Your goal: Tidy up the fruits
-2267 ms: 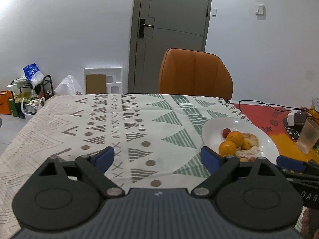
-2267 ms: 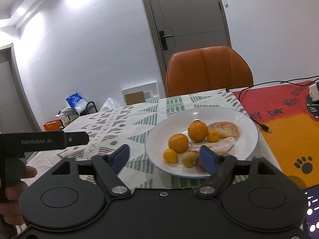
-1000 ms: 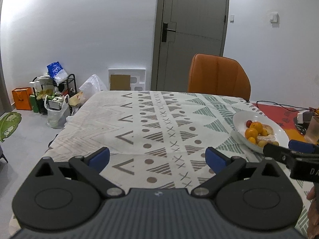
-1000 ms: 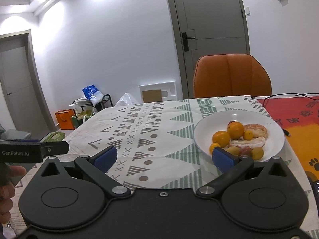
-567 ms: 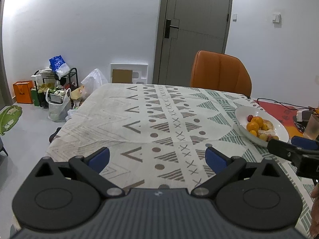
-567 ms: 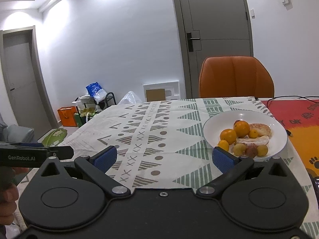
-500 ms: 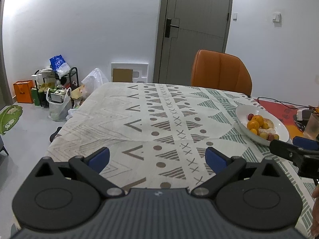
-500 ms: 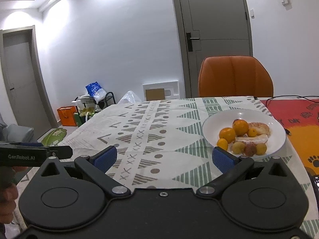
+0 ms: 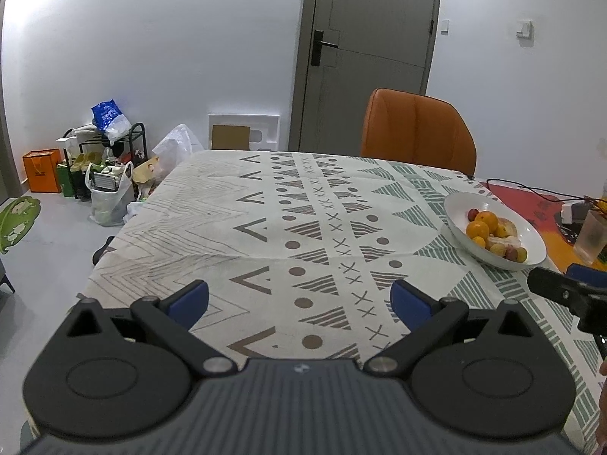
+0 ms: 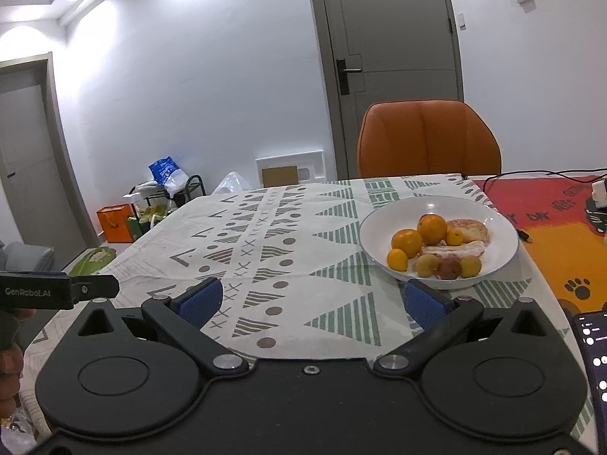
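A white plate [image 10: 500,227] stands on the patterned tablecloth [image 10: 265,242] and holds oranges [image 10: 431,227], small yellow and reddish fruits and peeled citrus pieces. It also shows at the right in the left wrist view [image 9: 531,235]. My right gripper [image 10: 311,299] is open and empty, held back from the plate's near left side. My left gripper [image 9: 299,297] is open and empty over the table's near edge, well left of the plate. The right gripper's finger shows in the left wrist view [image 9: 557,292].
An orange chair [image 10: 428,140] stands at the table's far side before a grey door [image 9: 364,60]. A red-orange mat [image 10: 561,220] with cables lies right of the plate. A glass [image 9: 592,237] stands at the right. A phone [image 10: 592,364] lies at the near right. Bags clutter the floor [image 9: 98,174] on the left.
Both grippers have drawn back from the plate toward the table's near edge, so the plate looks smaller. Both stay open and empty. The fruit has not moved.
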`<state>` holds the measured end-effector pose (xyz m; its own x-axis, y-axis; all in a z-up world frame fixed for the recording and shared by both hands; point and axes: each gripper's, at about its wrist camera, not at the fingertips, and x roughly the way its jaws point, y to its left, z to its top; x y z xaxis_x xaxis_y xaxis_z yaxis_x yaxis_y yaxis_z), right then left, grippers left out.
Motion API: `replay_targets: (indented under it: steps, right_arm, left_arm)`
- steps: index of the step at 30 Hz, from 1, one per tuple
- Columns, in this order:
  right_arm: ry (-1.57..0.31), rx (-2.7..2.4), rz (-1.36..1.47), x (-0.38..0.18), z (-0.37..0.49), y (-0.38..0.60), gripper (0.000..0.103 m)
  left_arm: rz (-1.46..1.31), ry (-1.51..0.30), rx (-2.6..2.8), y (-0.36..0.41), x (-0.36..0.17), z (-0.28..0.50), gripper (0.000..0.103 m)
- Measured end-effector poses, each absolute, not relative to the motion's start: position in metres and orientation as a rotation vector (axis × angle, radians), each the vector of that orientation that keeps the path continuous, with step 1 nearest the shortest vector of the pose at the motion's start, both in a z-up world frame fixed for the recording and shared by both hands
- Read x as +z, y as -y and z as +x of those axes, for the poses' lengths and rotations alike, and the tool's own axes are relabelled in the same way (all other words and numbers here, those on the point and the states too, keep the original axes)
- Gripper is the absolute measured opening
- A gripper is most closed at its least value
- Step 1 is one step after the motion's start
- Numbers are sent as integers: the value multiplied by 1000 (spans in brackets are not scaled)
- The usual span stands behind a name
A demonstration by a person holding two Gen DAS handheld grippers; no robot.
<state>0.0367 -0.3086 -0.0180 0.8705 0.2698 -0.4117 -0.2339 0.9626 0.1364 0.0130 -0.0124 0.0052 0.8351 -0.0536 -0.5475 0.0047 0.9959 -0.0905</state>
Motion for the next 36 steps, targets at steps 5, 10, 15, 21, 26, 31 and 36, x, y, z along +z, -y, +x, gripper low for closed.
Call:
replay_targets:
  steps: [5, 10, 15, 21, 26, 31, 36]
  right_arm:
    - [-447, 259, 92, -20, 38, 313, 103]
    - [-448, 258, 99, -21, 39, 316, 103]
    - [-449, 258, 100, -21, 39, 317, 103]
    - [-443, 254, 100, -18, 38, 319, 103]
    - [-441, 244, 88, -15, 36, 319, 103]
    - [-440, 238, 88, -12, 38, 319, 103]
    - [-437, 244, 85, -10, 37, 318, 103]
  left_arm:
    - [-79, -589, -41, 16, 4, 14, 101]
    - [-82, -590, -42, 17, 5, 15, 101]
    - [-80, -589, -43, 17, 5, 15, 101]
    - [-79, -589, -55, 20, 5, 15, 101]
    - [-85, -588, -64, 21, 6, 17, 101]
    - [-89, -587, -61, 19, 6, 16, 101]
    - [-91, -585, -63, 19, 8, 16, 101]
